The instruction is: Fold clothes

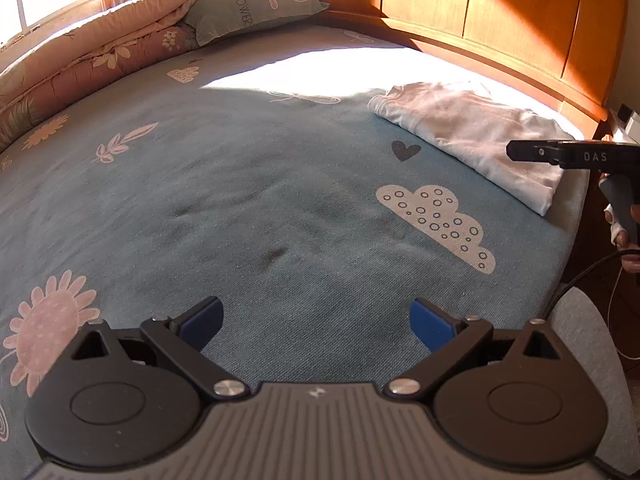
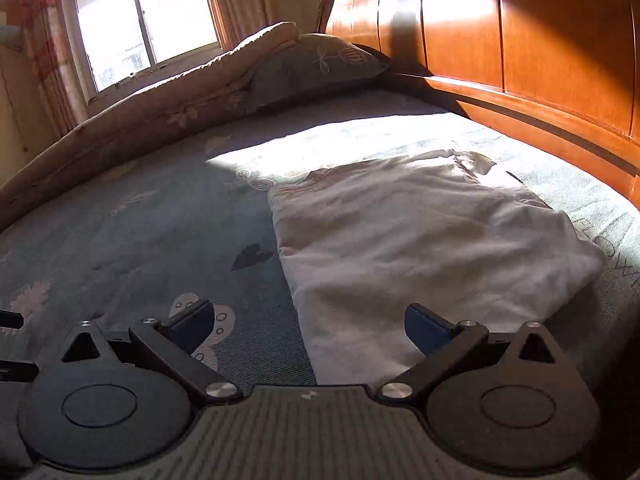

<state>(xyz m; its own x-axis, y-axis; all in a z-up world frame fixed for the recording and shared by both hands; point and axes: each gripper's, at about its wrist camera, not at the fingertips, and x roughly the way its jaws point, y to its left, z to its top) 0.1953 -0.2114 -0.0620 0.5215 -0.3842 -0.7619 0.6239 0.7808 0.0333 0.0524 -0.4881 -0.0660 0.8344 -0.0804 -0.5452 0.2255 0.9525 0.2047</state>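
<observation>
A white garment (image 1: 468,136) lies folded into a rectangle on the blue patterned bed sheet (image 1: 240,208), near the wooden headboard. My left gripper (image 1: 316,320) hovers open over bare sheet, well short and left of the garment, with nothing between its blue pads. In the left wrist view the right gripper (image 1: 516,151) shows side-on over the garment's near corner, held by a hand (image 1: 630,232). In the right wrist view the folded garment (image 2: 420,248) fills the middle, and my right gripper (image 2: 308,324) stands open just above its near edge, holding nothing.
A wooden headboard (image 1: 500,28) runs along the right side. A teal pillow (image 1: 256,4) and a rolled floral quilt (image 1: 92,60) lie along the far edge under a window (image 2: 148,20). A grey chair back (image 1: 592,344) and cables sit off the bed's right edge.
</observation>
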